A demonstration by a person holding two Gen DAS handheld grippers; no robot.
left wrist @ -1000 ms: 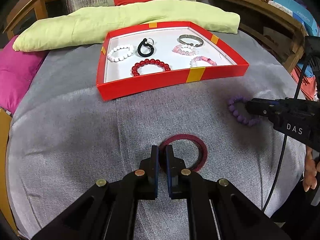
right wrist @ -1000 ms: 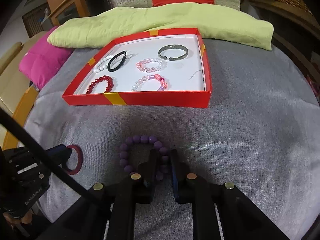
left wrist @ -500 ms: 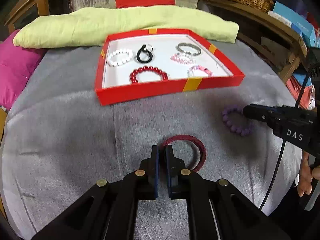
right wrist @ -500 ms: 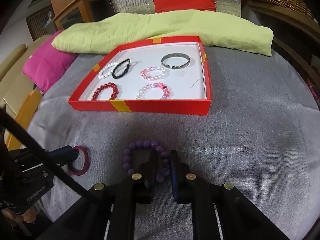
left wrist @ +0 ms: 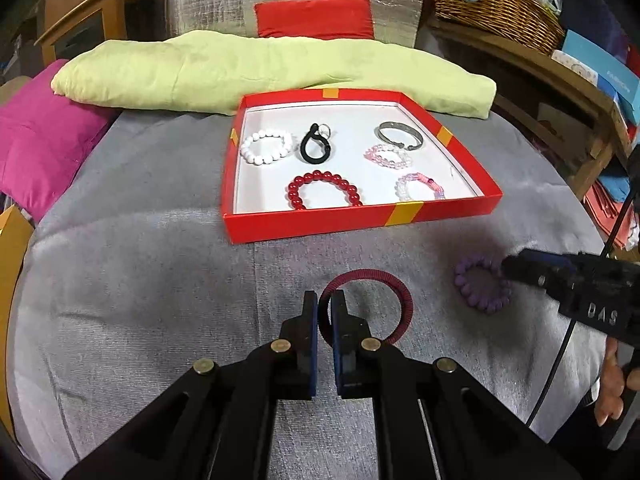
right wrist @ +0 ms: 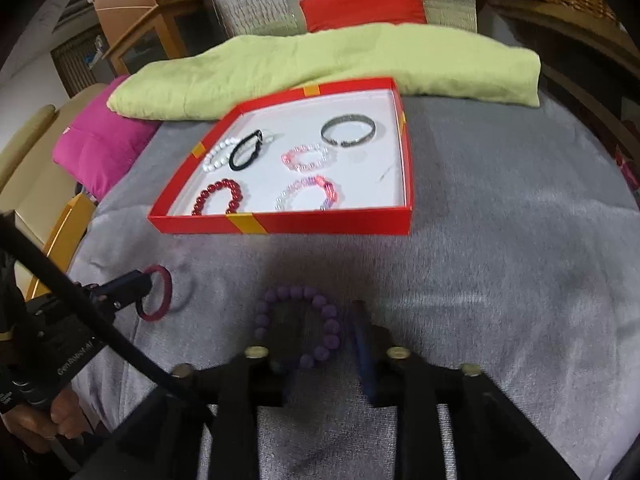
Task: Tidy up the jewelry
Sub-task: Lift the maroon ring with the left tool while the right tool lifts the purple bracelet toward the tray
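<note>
Left gripper (left wrist: 324, 300) has its jaws pressed together on the near-left rim of the dark red braided bangle (left wrist: 370, 304), which lies on the grey blanket just short of the red tray (left wrist: 360, 222). Right gripper (right wrist: 320, 320) is opening its jaws as they straddle the purple beaded bracelet (right wrist: 300, 324); the right side of the bead ring lies between the fingers, but the pads are not pressing it and the picture is blurred there.

Judging by its looks, the bangle is a light, fairly stiff hoop with a corded surface that should give the pads good friction. A pinch across the rim, as now, seems the sensible hold; it may swing from that single point when lifted.

The purple bracelet looks like round beads on an elastic string: light, limp and smooth. Beads can roll or squirt out of flat pads, so a hold across one bead, or on the string between two, would probably be surest, with the rest left to dangle.

Six pieces already lie in the tray: white beads (left wrist: 266, 147), a black loop (left wrist: 316, 146), a silver cuff (left wrist: 399, 135), pink beads (left wrist: 387, 156), red beads (left wrist: 325, 190) and a pale mixed strand (left wrist: 420, 186). Bare floor is left along the tray's right side.
</note>
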